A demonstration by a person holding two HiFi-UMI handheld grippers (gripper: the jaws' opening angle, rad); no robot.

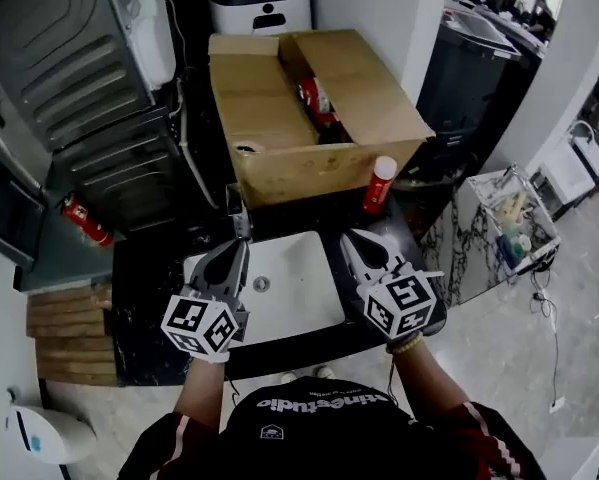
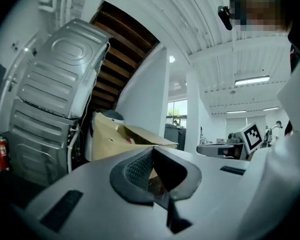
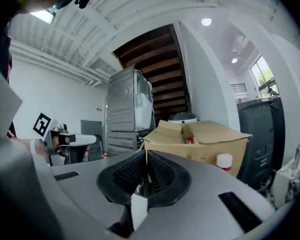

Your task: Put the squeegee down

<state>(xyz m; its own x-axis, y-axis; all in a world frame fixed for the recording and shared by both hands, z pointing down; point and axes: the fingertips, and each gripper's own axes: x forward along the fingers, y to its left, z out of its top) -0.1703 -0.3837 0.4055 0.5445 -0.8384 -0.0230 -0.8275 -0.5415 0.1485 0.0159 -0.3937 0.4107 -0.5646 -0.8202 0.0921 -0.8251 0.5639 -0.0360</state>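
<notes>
The left gripper (image 1: 241, 253) and right gripper (image 1: 353, 246) are held over the white sink (image 1: 299, 283) at lower centre, jaws pressed together, nothing gripped. No squeegee is seen in any view, so its direction and axis cannot be told.

Left gripper (image 1: 241, 250), right gripper (image 1: 348, 240) above sink (image 1: 291, 280); cardboard box (image 1: 279, 118) behind sink; canister (image 1: 379, 184) right of box; fire extinguisher (image 1: 85, 220) far left.
</notes>
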